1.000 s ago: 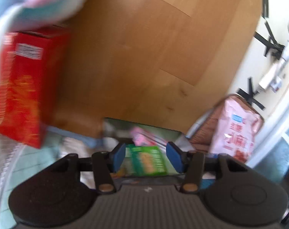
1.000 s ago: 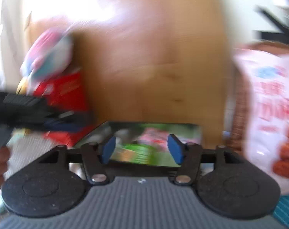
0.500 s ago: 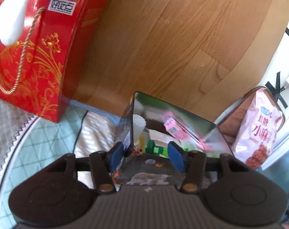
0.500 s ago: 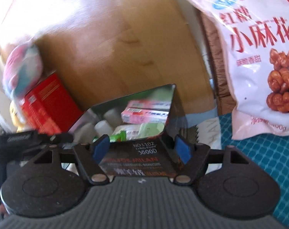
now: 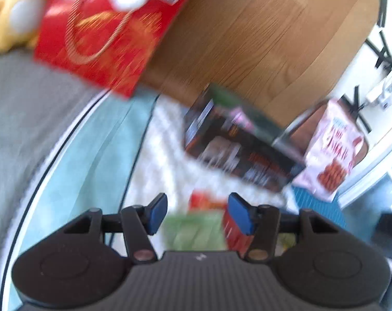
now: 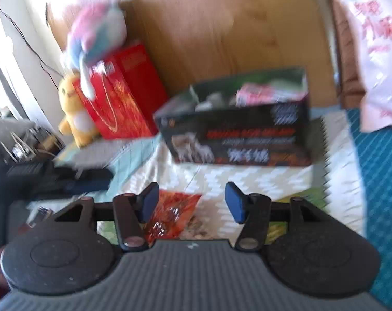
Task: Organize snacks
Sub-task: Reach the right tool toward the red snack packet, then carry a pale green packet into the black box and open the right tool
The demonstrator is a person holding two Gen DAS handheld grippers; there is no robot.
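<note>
Right claw (image 6: 190, 202) spread, just narrowed, empty, poised above red snack packet (image 6: 172, 215); black box (image 6: 237, 134) straight beyond, across the blanket.

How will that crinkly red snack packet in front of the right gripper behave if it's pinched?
The red snack packet looks like shiny, crinkled film, so probably floppy and a bit slippery. It lies flat on the patterned cloth, likely light and unlikely to roll.

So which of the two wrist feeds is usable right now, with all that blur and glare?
Left wrist: heavy motion smear; the black box and green packet are streaks, only the fingers are sharp. Right wrist: softer blur, box and red packet readable; window glare washes out the top left; fisheye bends the edges.
</note>
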